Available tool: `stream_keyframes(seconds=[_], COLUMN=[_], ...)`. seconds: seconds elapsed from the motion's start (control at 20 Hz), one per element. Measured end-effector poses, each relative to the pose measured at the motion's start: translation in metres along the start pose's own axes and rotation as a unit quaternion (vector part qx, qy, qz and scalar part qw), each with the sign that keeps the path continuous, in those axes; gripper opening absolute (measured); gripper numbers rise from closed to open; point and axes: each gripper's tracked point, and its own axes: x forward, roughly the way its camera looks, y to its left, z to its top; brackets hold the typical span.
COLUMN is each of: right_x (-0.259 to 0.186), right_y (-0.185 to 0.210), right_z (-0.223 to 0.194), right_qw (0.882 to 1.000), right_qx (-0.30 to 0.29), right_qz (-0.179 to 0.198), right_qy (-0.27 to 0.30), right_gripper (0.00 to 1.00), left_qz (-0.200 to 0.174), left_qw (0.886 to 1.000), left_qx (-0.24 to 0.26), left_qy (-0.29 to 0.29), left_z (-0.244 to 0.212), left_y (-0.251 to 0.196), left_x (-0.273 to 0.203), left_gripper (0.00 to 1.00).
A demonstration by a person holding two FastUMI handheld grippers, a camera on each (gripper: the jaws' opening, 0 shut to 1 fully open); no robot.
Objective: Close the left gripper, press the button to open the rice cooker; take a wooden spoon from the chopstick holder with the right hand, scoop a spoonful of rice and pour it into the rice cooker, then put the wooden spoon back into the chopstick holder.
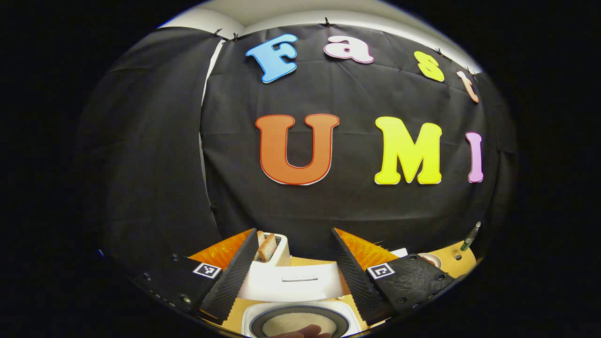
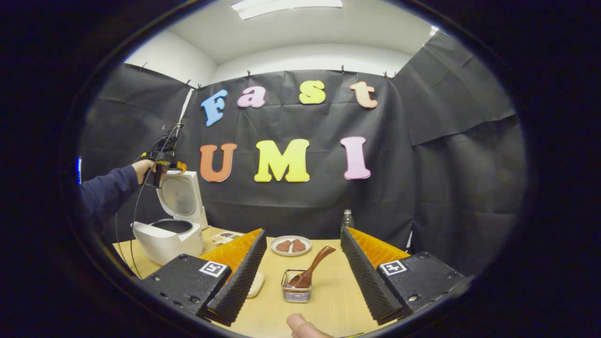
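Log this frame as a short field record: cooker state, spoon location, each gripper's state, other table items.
rice cooker: lid up, pot exposed
wooden spoon: standing tilted in the chopstick holder
left gripper: open, above the cooker
right gripper: open, empty, facing the holder
plate: brown food on it, behind the holder
bottle: at the table's far edge

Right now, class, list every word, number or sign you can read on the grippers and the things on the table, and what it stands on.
None readable.
Right gripper markers: square patterns, no words.
Left gripper markers: the same.
Bottle label: too small to read.
Rice cooker: nothing legible.
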Motion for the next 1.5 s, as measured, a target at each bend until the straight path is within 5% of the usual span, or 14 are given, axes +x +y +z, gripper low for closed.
stream_keyframes(seconds=[0.5,0.95,1.5], right_x=[-0.018,-0.051,-0.079], right_y=[0.039,0.078,0.082], right_z=[-0.024,-0.044,-0.035], right_qw=[0.998,0.995,0.998], right_qx=[0.024,0.038,0.033], right_qz=[0.041,0.075,0.055], right_qy=[0.030,0.044,-0.003], right_gripper=[1.00,1.00,1.00], left_qz=[-0.046,-0.049,-0.024], left_qw=[0.997,0.994,0.988], left_qx=[-0.025,-0.018,0.013], left_qy=[0.062,0.095,0.152], left_z=[-0.083,-0.157,-0.218], left_y=[-0.021,-0.018,-0.017], left_x=[-0.077,-0.114,-0.122], left_gripper=[0.94,0.95,0.96])
